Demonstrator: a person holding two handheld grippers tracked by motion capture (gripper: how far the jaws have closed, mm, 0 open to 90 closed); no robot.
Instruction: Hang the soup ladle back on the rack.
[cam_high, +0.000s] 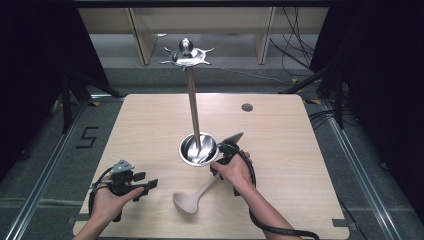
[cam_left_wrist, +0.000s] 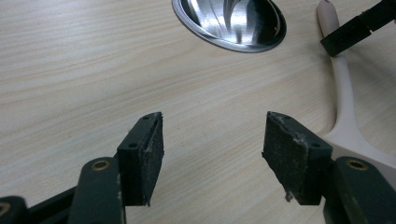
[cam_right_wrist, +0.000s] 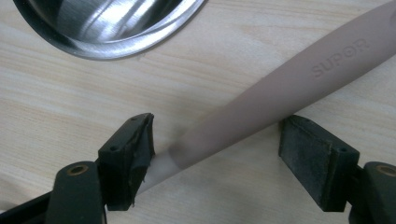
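Ladle (cam_high: 192, 199): pale beige, matte, with "SUPOR" embossed on the handle (cam_right_wrist: 299, 81); it lies flat on your table (cam_high: 280, 130), just beside the steel stand base (cam_high: 198, 149).
Right gripper (cam_right_wrist: 217, 154): your jaws gape around the handle (not clamped).
Left gripper (cam_left_wrist: 212, 149): wide open, empty.

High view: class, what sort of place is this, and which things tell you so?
Probably a lab or recording studio, not a kitchen: black curtains flank a lone wooden table, loose cables trail over the floor, and a taped number marks it.
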